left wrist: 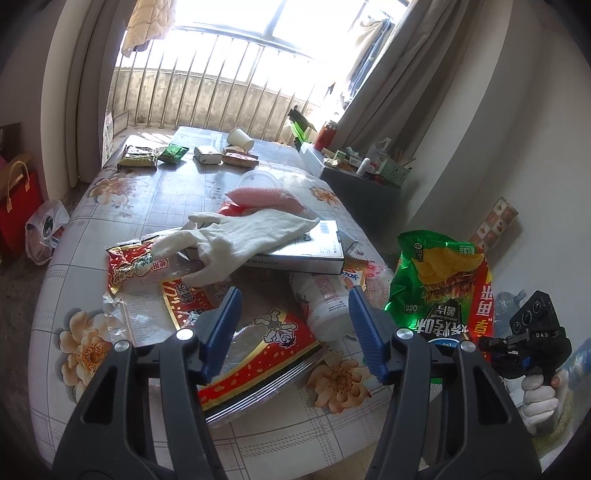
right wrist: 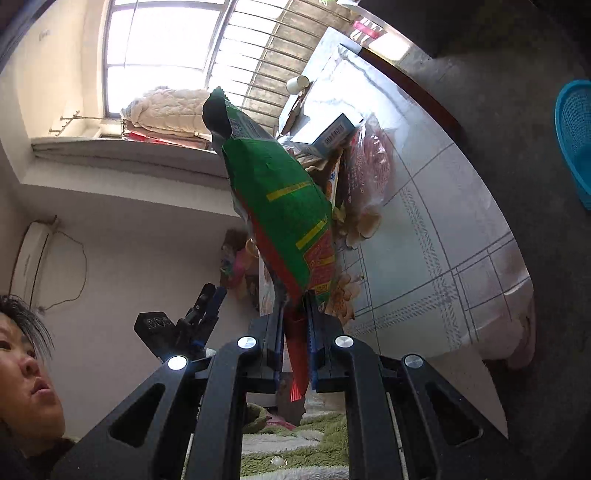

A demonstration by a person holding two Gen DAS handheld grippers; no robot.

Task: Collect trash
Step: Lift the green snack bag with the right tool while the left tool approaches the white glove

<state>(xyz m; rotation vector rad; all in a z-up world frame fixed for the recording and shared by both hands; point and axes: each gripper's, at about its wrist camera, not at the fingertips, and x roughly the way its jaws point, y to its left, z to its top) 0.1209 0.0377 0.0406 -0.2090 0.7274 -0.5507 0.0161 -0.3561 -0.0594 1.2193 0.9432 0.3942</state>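
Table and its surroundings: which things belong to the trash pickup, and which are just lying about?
Trash job: green chip bag clamped in right gripper; red snack wrapper, white bottle, paper cup, blue basket.
Lying about: white glove, red tote bag, curtains.

Blue basket (right wrist: 576, 140) cut off by right edge.

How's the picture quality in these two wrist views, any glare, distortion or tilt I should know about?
Left wrist view: the window is blown out white, and glare washes the far end of the table; fisheye bends the room's edges. Right wrist view: the scene is rolled sideways, the window overexposed, while the green chip bag stays sharp in the right gripper.
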